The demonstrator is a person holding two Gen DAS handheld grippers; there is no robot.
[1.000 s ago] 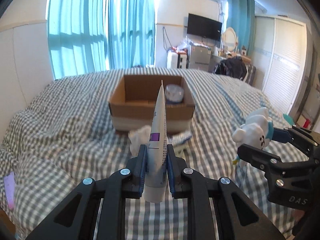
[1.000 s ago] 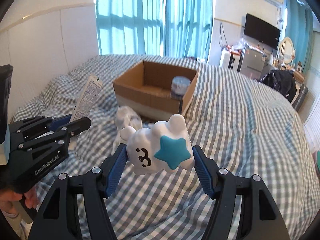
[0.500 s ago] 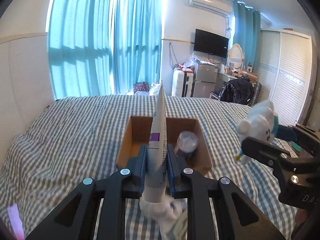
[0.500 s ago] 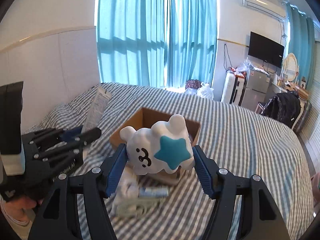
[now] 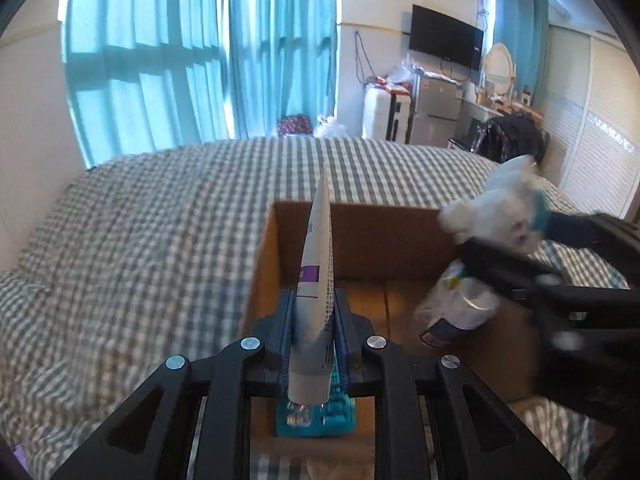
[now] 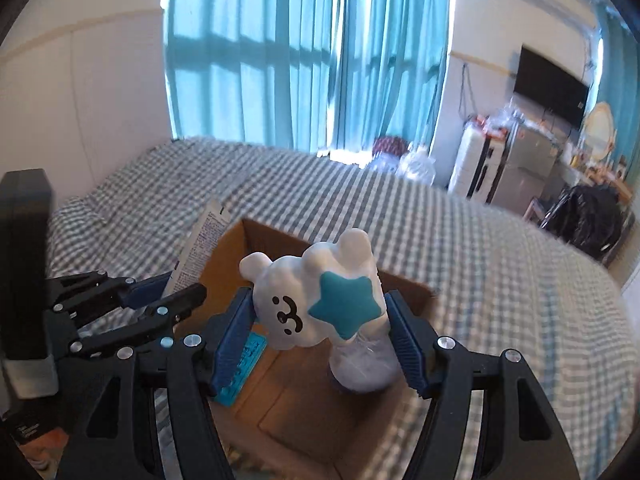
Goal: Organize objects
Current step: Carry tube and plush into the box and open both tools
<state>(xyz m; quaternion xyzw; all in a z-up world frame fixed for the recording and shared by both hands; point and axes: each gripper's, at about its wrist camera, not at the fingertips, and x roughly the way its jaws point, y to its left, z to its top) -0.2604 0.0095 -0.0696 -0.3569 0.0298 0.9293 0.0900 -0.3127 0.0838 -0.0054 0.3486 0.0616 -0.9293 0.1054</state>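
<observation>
My left gripper (image 5: 314, 308) is shut on a white tube (image 5: 316, 264) with a purple band, held upright over the left half of an open cardboard box (image 5: 360, 232). My right gripper (image 6: 320, 320) is shut on a white plush toy (image 6: 316, 300) with a teal star, held above the same box (image 6: 288, 400). The toy (image 5: 500, 212) shows at the right of the left wrist view, the tube (image 6: 200, 240) at the left of the right wrist view. Inside the box are a plastic-wrapped jar (image 5: 460, 304) and a teal packet (image 5: 316, 416).
The box stands on a bed with a grey checked cover (image 5: 140, 240). Teal curtains (image 6: 300, 60) hang behind it. A TV (image 5: 446, 42), a fridge and a dark chair (image 6: 588, 216) stand at the far right. A white wardrobe (image 5: 600, 152) is at the right.
Both grippers have moved forward and down over the box, each with its object still held. The box interior now fills the lower part of both views.
</observation>
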